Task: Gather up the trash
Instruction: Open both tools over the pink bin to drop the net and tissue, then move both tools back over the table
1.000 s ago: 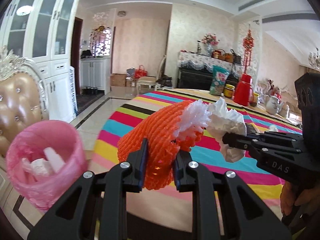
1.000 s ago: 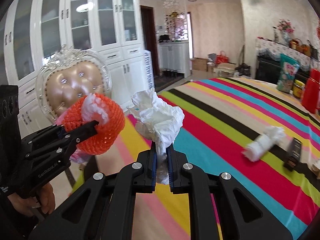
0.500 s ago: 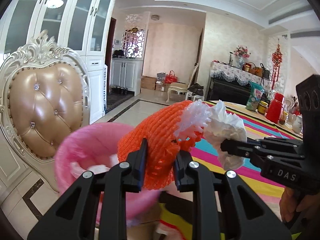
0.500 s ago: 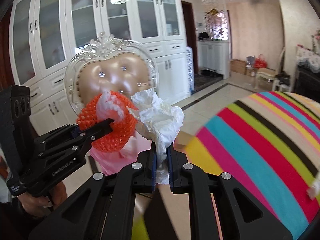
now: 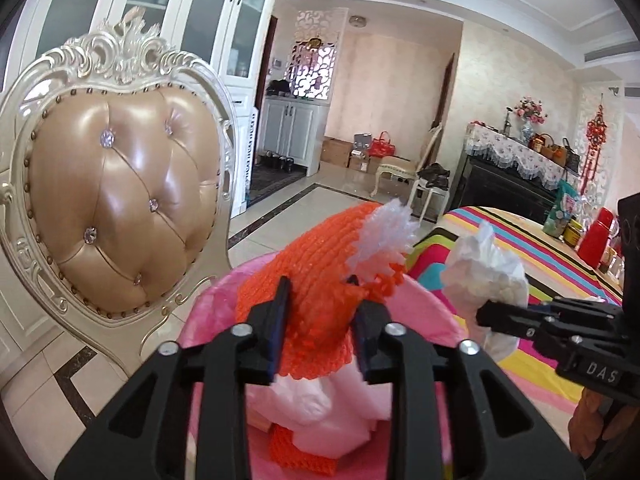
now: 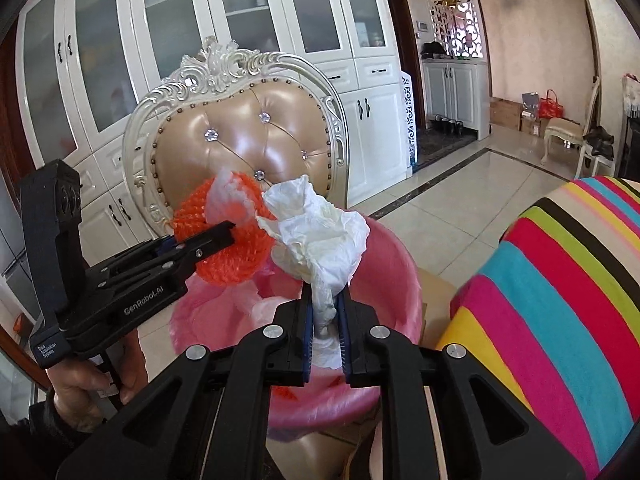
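A pink-lined trash bin [image 5: 424, 308] stands right below both grippers; inside lie white tissues and another orange net [image 5: 304, 452]. My left gripper [image 5: 319, 284] holds an orange foam net [image 5: 316, 256] with a white frayed end over the bin. Its jaws are opening, and the net still touches both pads. From the right wrist, the net [image 6: 228, 256] hangs at the left gripper's tips [image 6: 224, 232]. My right gripper [image 6: 324, 296] pinches a crumpled white tissue [image 6: 320, 236] above the bin's rim [image 6: 392, 264], its jaws just starting to part.
An ornate chair with a tan tufted back [image 5: 120, 200] stands close behind the bin. The table with the striped cloth [image 6: 560, 280] lies to the right. White cabinets [image 6: 248, 20] line the wall behind. A hand [image 6: 84, 388] grips the left tool.
Both grippers swung left, off the striped table to over the pink bin, each carrying its trash. The left jaws have spread wider around the net; the right jaws have parted slightly.
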